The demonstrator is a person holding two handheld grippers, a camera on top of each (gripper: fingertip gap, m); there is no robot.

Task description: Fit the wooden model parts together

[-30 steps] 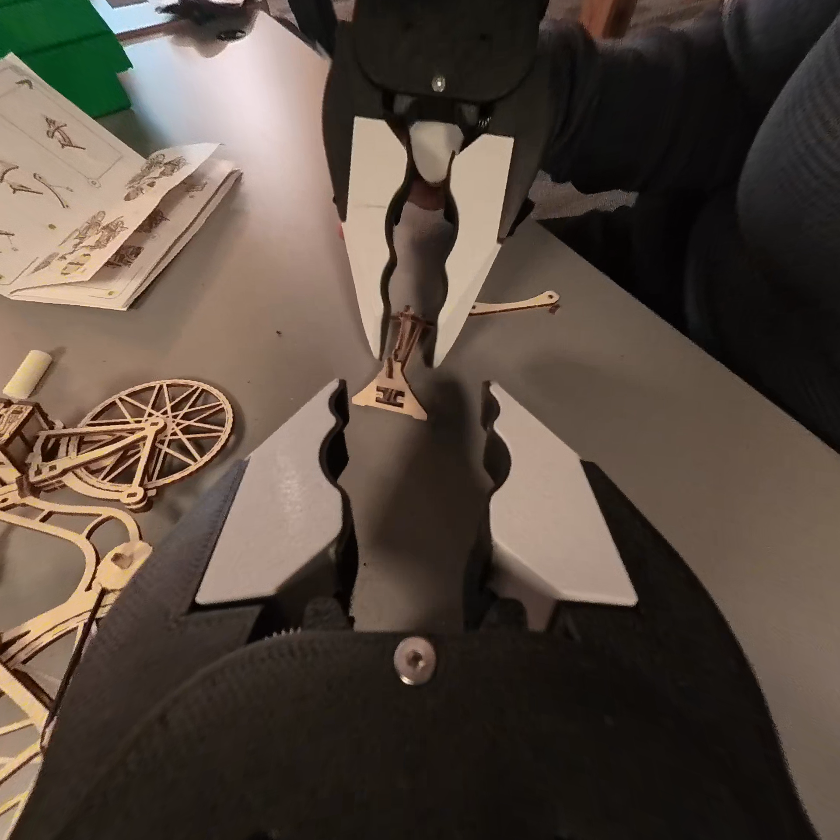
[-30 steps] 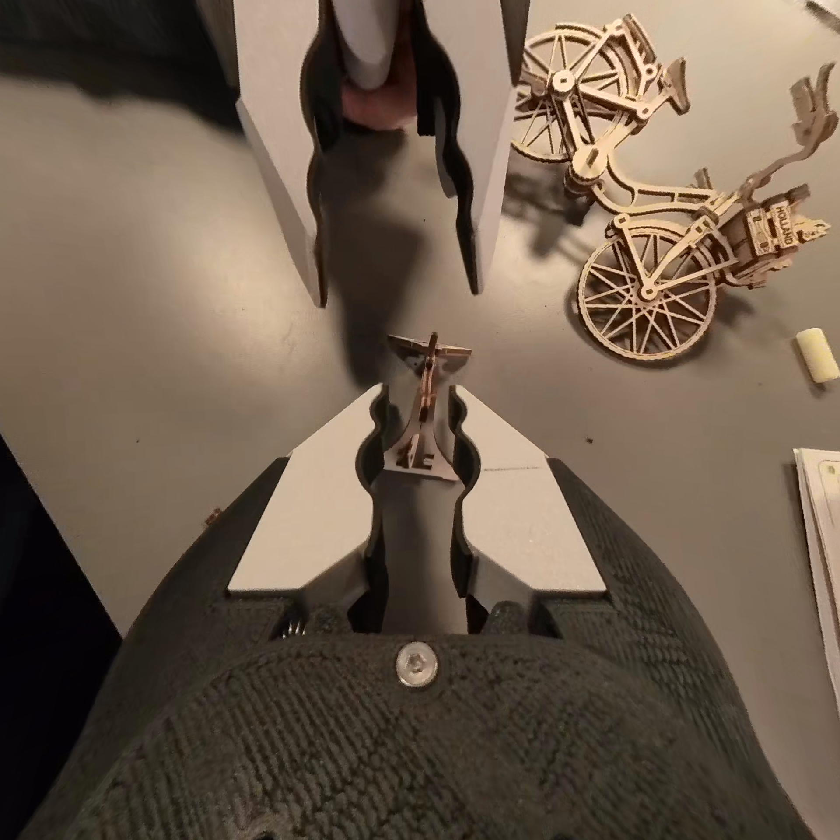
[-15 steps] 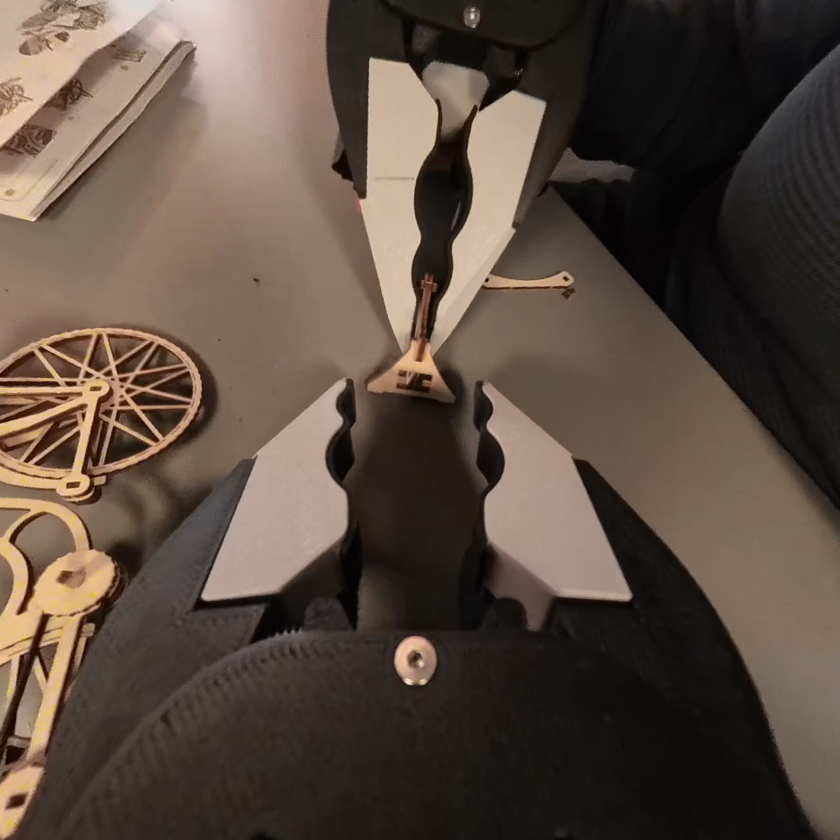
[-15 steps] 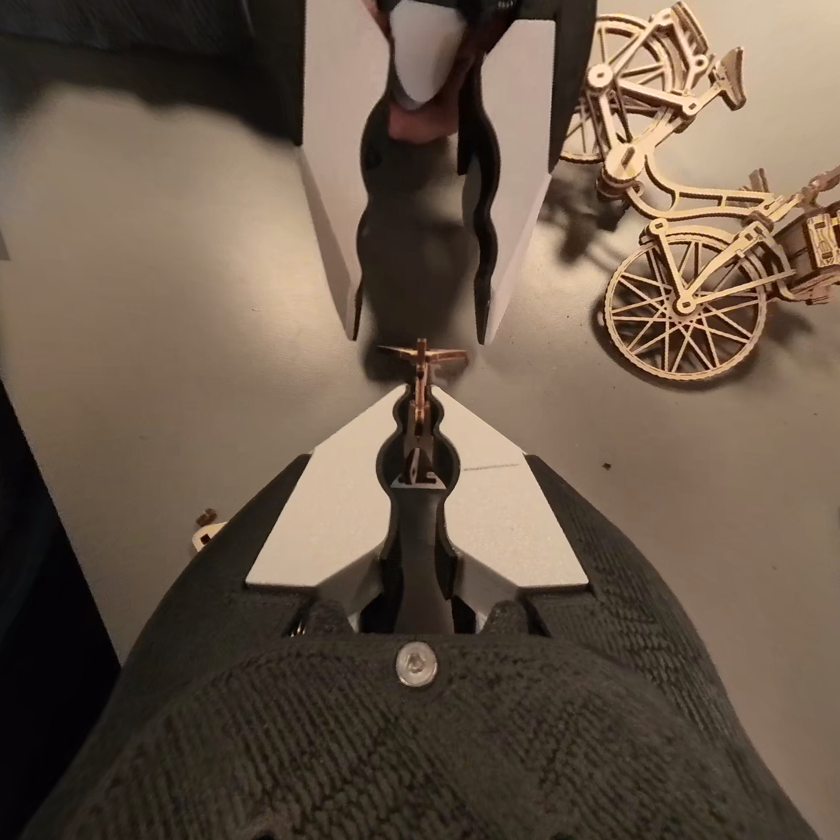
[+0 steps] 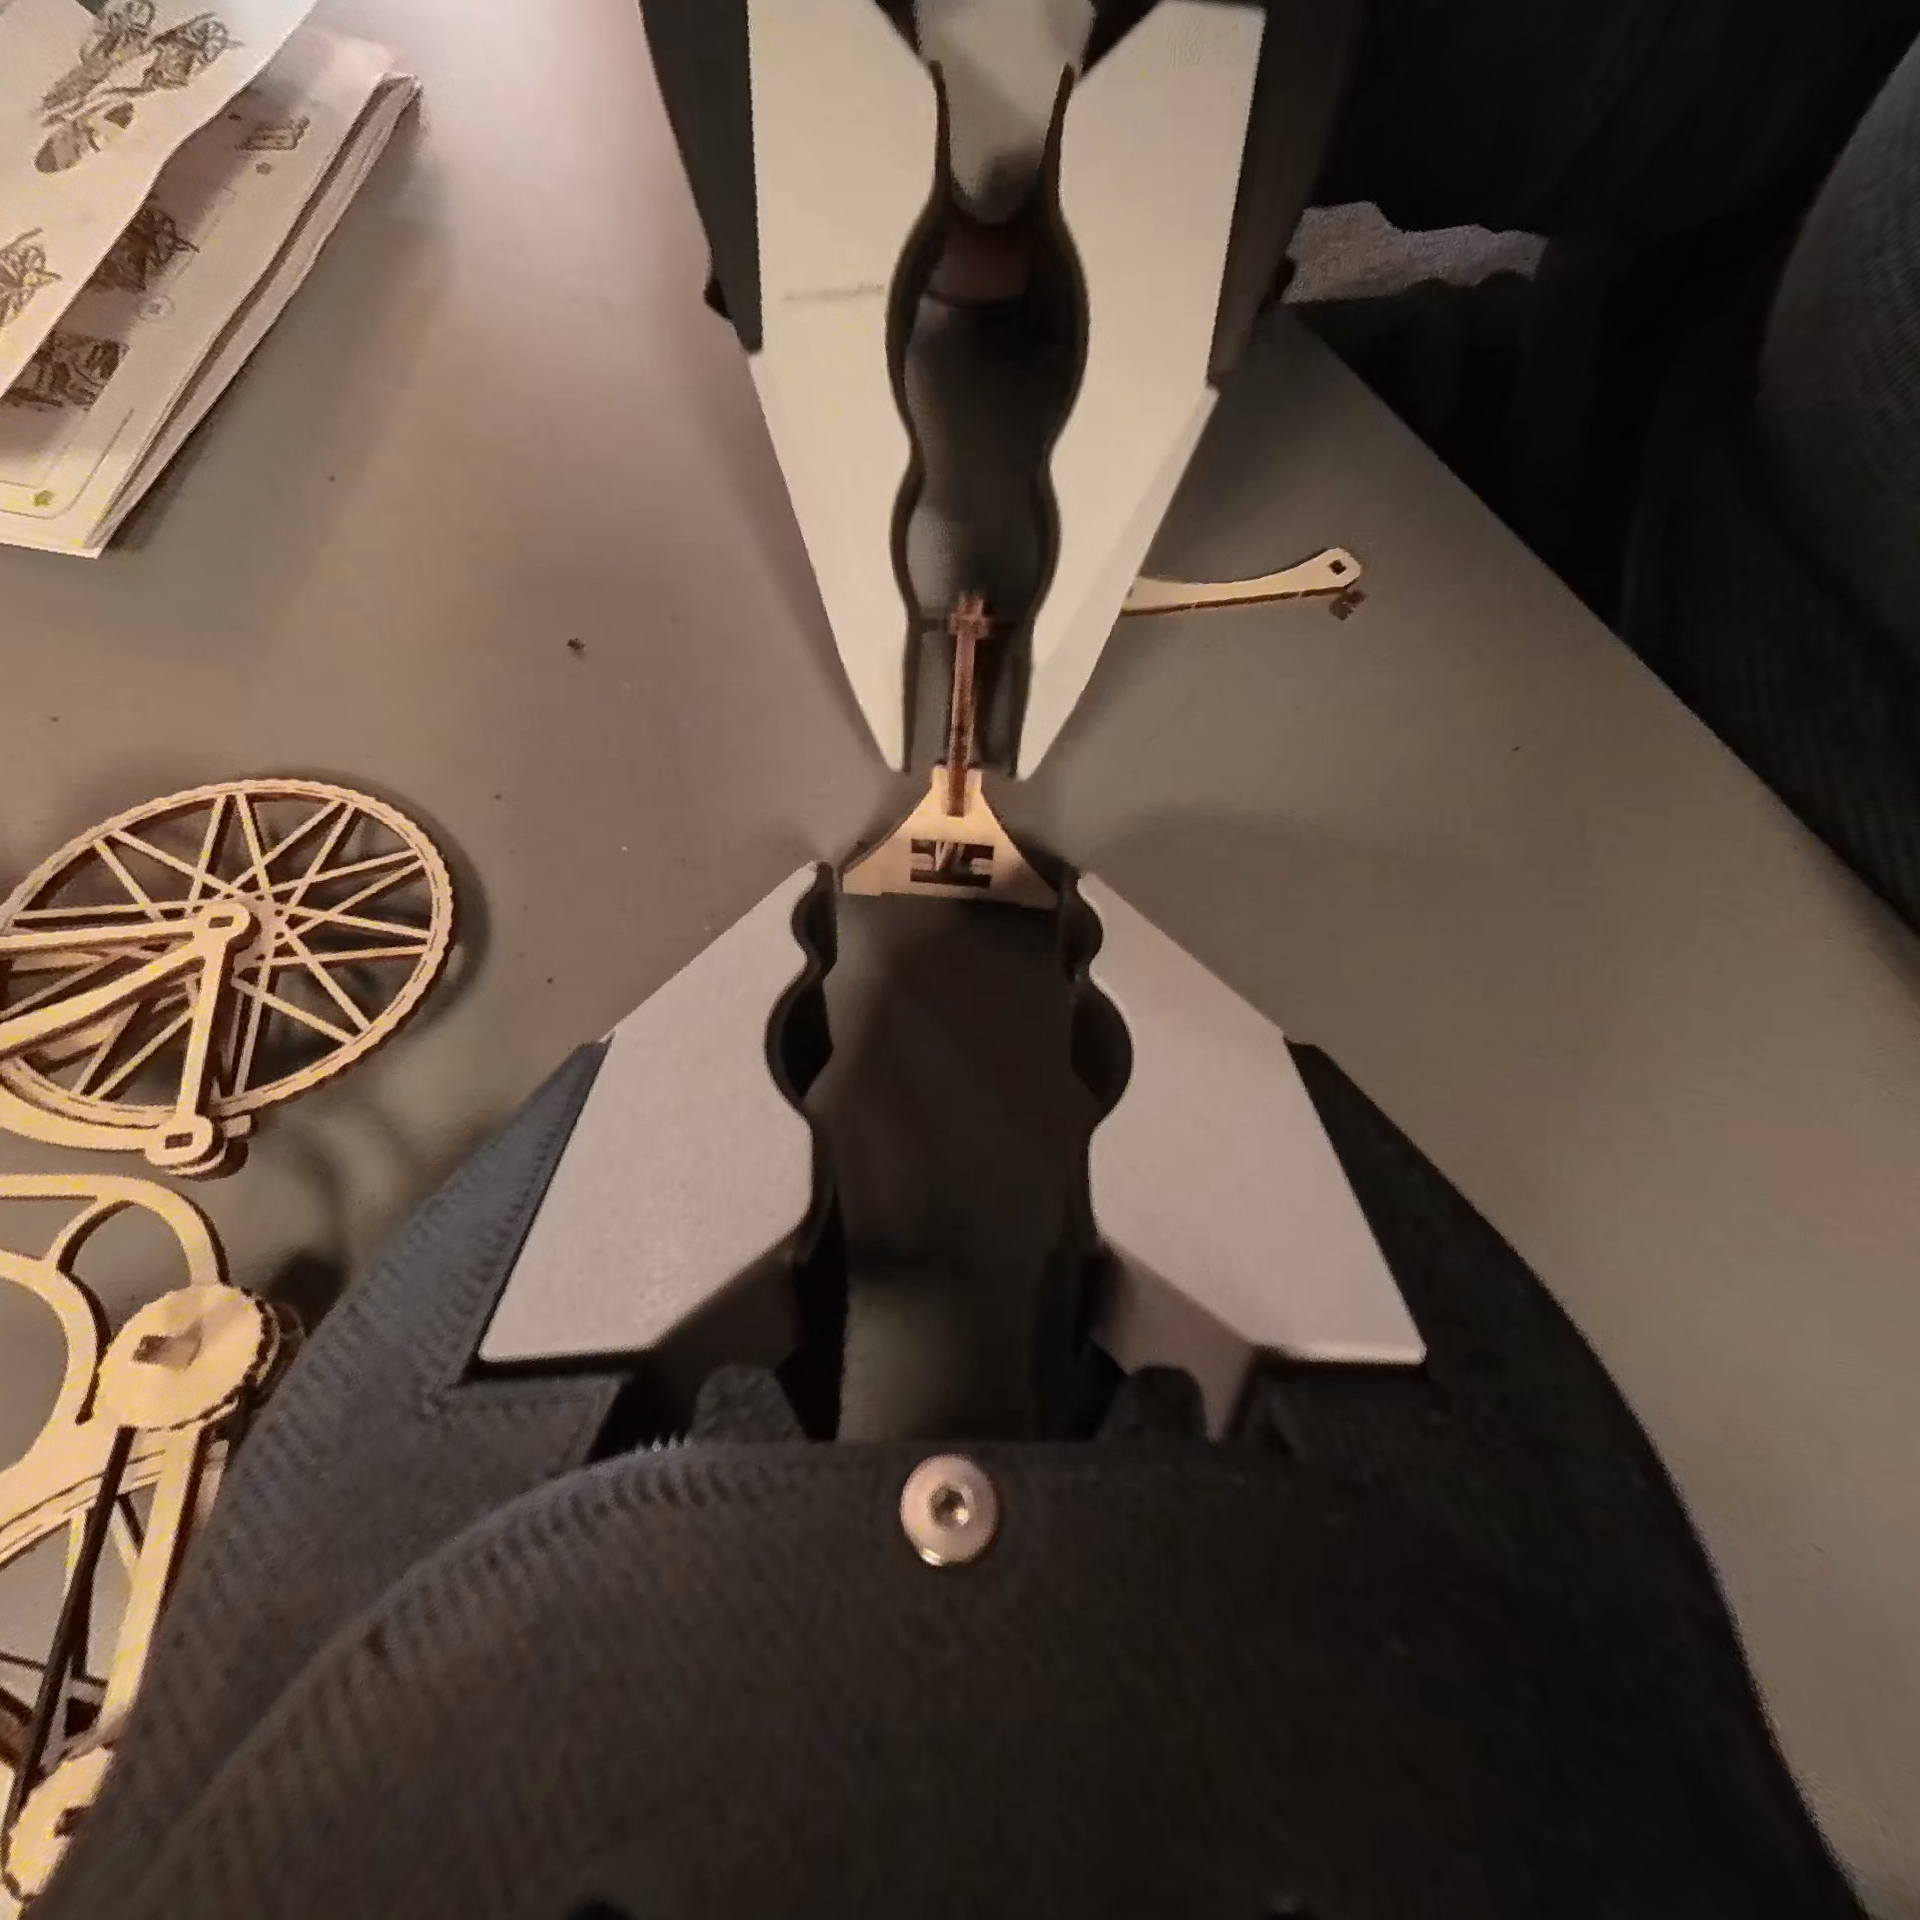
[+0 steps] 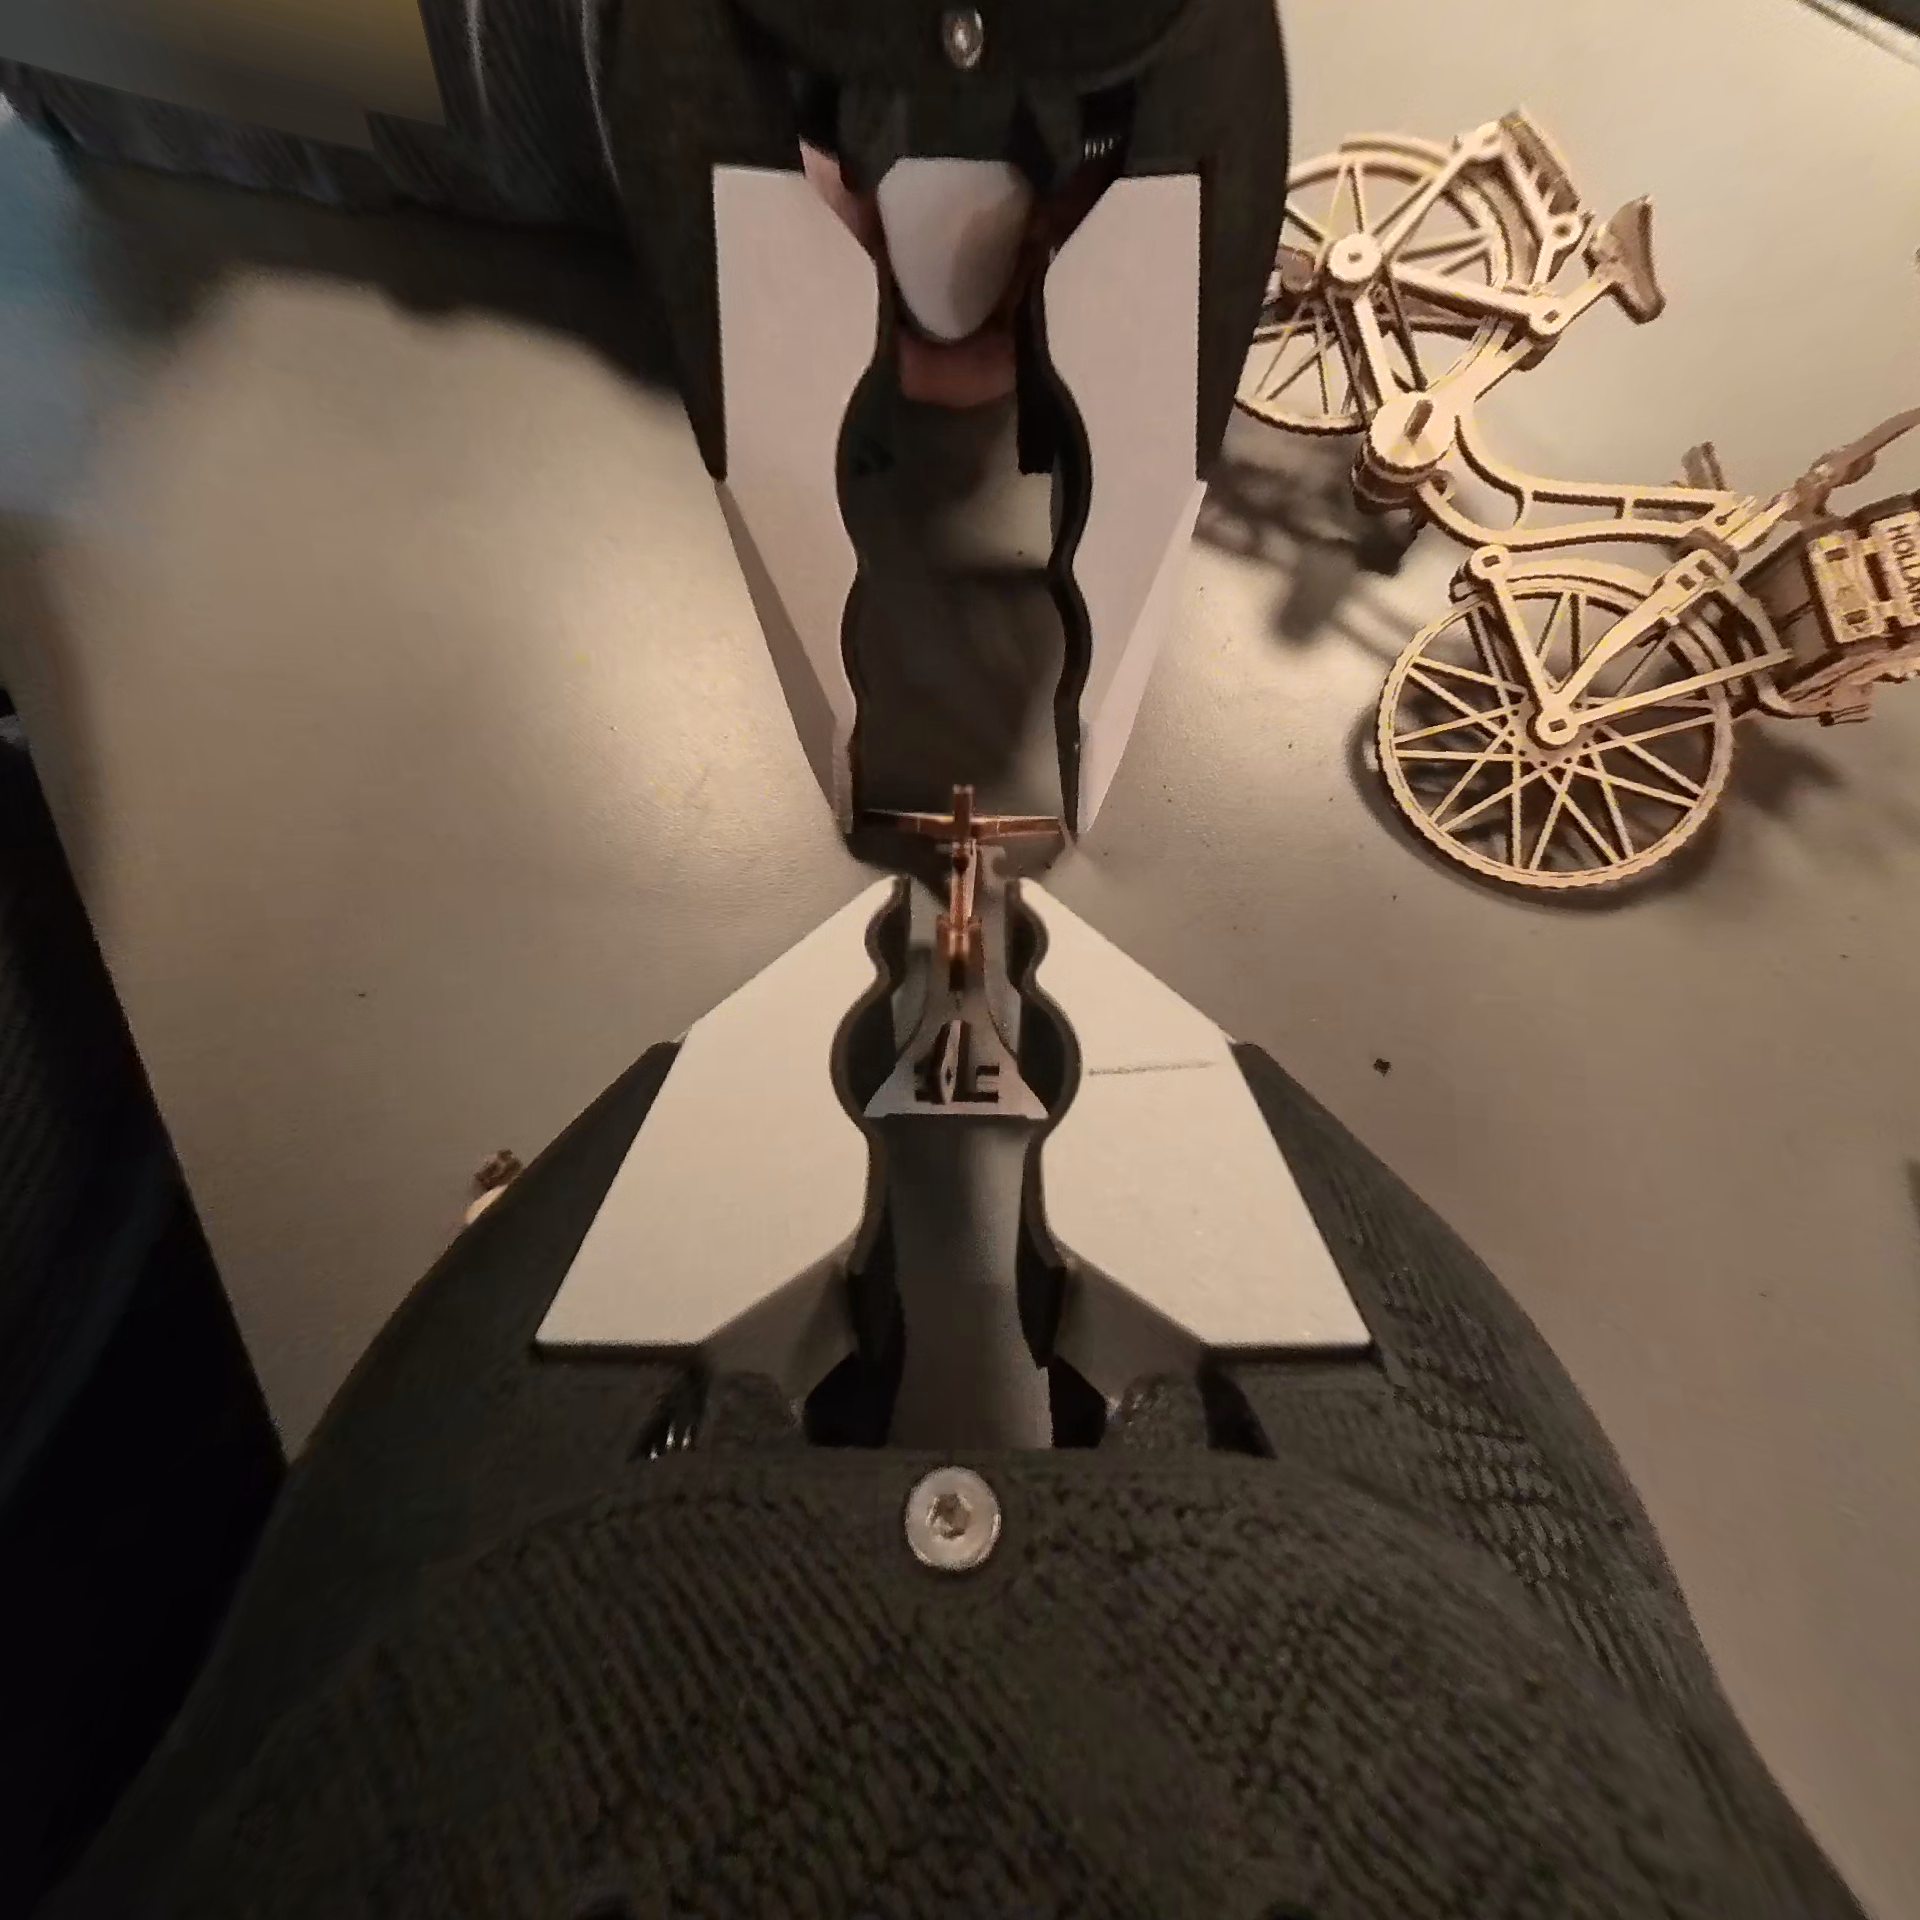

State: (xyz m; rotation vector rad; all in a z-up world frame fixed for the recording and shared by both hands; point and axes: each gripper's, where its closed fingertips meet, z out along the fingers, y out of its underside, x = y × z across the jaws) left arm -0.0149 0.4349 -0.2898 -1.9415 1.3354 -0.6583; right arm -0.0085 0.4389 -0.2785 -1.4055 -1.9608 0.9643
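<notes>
While the right gripper is reaching forward from the bottom of its own view, its white fingers are standing narrow around a small light-brown laser-cut wooden part. That part is made of a thin stem with a flat triangular plate at each end, and it is hanging just above the grey tabletop. Its nearer plate is sitting in the scalloped hollow of the black pads, corners touching both sides, so the right gripper is carrying it there; slim gaps are showing on either side of the stem.

Just beyond, the farther plate is lying between the tips of the left gripper, which is pointing back at the right one, tip to tip. Its fingers are spread moderately, about as wide as the plate; whether they are pressing on it I cannot tell.

Farther right, a pale wooden bicycle model is lying flat on the table. In the left wrist view, a thin curved wooden strip is lying past the right gripper near the table edge, and a folded paper instruction booklet is resting at the far left.
</notes>
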